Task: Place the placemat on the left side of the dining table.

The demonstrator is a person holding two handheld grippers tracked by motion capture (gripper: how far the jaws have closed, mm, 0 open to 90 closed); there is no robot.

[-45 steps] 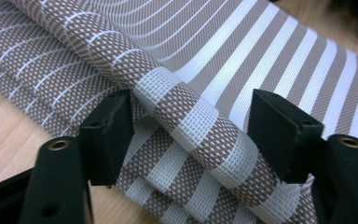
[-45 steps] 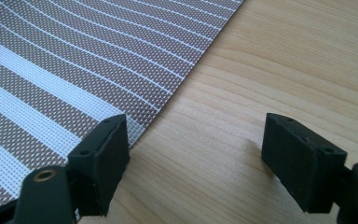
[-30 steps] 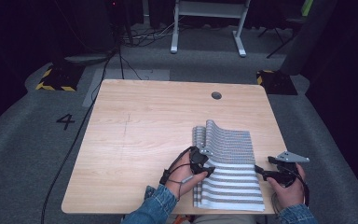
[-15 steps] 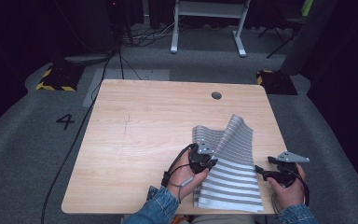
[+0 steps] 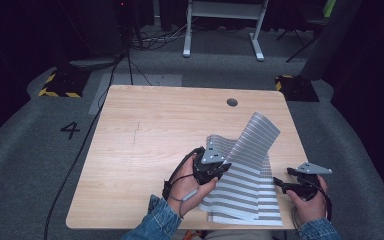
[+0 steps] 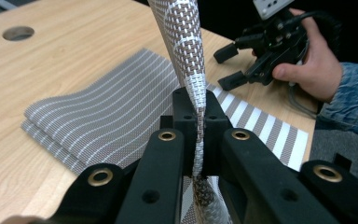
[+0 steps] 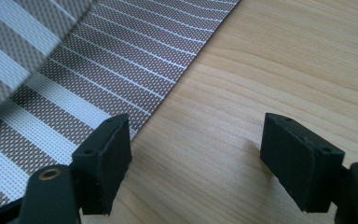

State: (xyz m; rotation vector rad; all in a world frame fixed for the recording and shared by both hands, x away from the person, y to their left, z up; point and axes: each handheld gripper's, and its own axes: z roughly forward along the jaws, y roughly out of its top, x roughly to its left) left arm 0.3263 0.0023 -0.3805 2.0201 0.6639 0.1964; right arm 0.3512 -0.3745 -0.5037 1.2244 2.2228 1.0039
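A woven grey-and-white striped placemat (image 5: 254, 137) is lifted at its left edge, its far part curling up above the table (image 5: 155, 140). My left gripper (image 5: 225, 167) is shut on that edge, and in the left gripper view the jaws (image 6: 196, 100) pinch the fabric (image 6: 186, 42) between the pads. More striped matting (image 5: 250, 200) lies flat beneath, near the front edge. My right gripper (image 5: 278, 184) rests low at the mat's right side. In the right gripper view it is open (image 7: 196, 140) over bare wood, with the mat's border (image 7: 74, 70) just beside its left finger (image 7: 107, 154).
A round cable hole (image 5: 232, 102) sits near the table's far edge. The table's left half is bare wood. A cable (image 5: 75, 160) runs down the carpet at the left. A white frame (image 5: 220, 30) stands beyond the table.
The left gripper has risen with the mat's edge, and the mat's far part now stands higher and curls further right. The right gripper has stayed in place.
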